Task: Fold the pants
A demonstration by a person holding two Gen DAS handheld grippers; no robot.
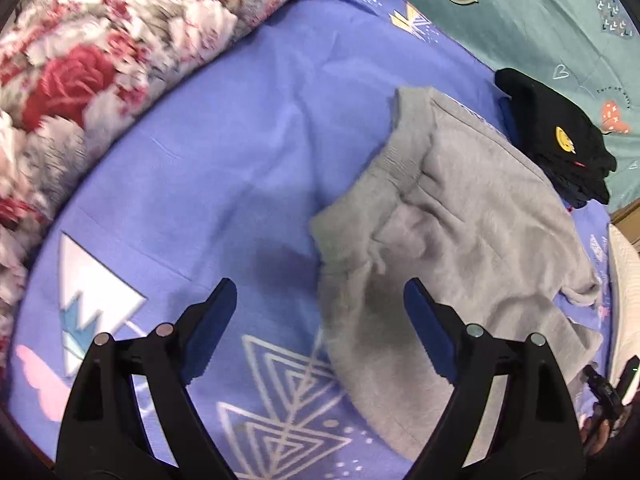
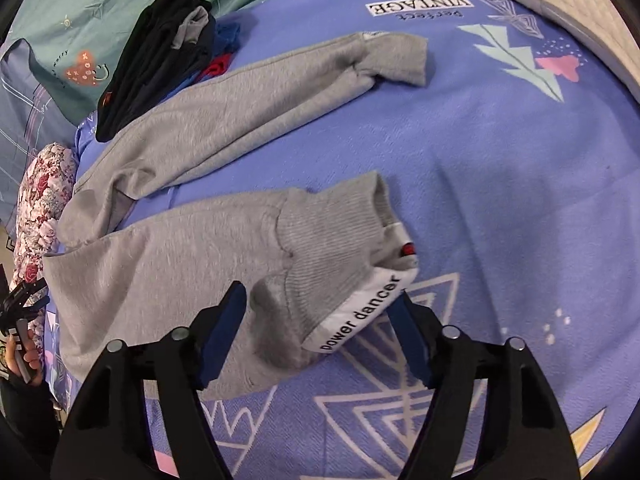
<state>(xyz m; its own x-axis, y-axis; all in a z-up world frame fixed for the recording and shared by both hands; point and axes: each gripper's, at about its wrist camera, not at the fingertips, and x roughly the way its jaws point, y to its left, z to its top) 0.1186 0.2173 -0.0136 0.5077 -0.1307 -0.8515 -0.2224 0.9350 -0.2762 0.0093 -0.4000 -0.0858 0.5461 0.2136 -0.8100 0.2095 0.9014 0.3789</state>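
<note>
The grey pants point(image 2: 192, 240) lie spread on the purple sheet point(image 2: 500, 168), two legs apart like a V; the nearer leg ends in a ribbed cuff point(image 2: 332, 224) with a white band printed "power dancer" point(image 2: 360, 320); the fabric is soft fleece, a little wrinkled. The right gripper point(image 2: 320, 320) stands with jaws apart over this cuff, the pads not pressing it. The left gripper point(image 1: 320, 312) has jaws wide too, over the waist edge and the bare sheet, holding nothing. A pile of dark clothes point(image 2: 160, 52) touches the far leg; a floral blanket point(image 1: 100, 60) borders the left side; much free sheet remains to the right of the cuffs.
</note>
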